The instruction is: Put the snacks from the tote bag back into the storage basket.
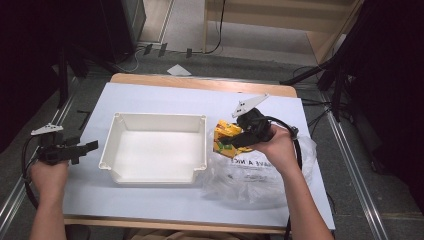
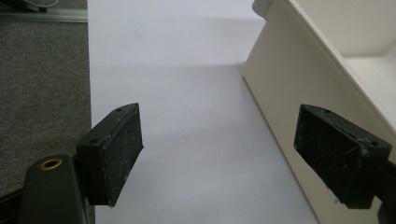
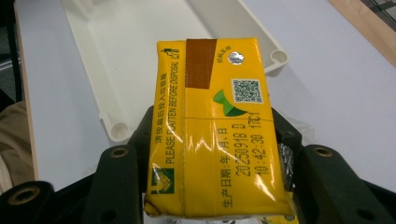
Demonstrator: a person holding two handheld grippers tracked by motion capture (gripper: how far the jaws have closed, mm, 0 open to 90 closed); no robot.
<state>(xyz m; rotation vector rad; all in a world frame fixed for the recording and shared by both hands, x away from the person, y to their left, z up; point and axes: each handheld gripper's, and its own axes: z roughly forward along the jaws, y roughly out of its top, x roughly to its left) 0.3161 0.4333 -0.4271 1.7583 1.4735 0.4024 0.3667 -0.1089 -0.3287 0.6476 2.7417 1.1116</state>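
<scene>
A yellow drink carton (image 3: 210, 130) with green print and a brown strip is clamped between the jaws of my right gripper (image 1: 231, 140), which is shut on it. In the high view the carton (image 1: 226, 135) hangs just above a clear plastic bag (image 1: 240, 175), right of the white bin (image 1: 120, 165). The bin's rim (image 3: 116, 126) lies below and beyond the carton in the right gripper view. My left gripper (image 1: 85, 148) stands open near the table's left edge, nothing between its pads (image 2: 116, 154). It points at the bin's left wall (image 2: 289, 93).
The white sheet (image 1: 165, 95) covers the wooden table, with bare room behind and in front of the bin. The crumpled bag, printed with dark letters, spreads over the front right. Grey floor (image 2: 42, 84) lies past the table's left edge.
</scene>
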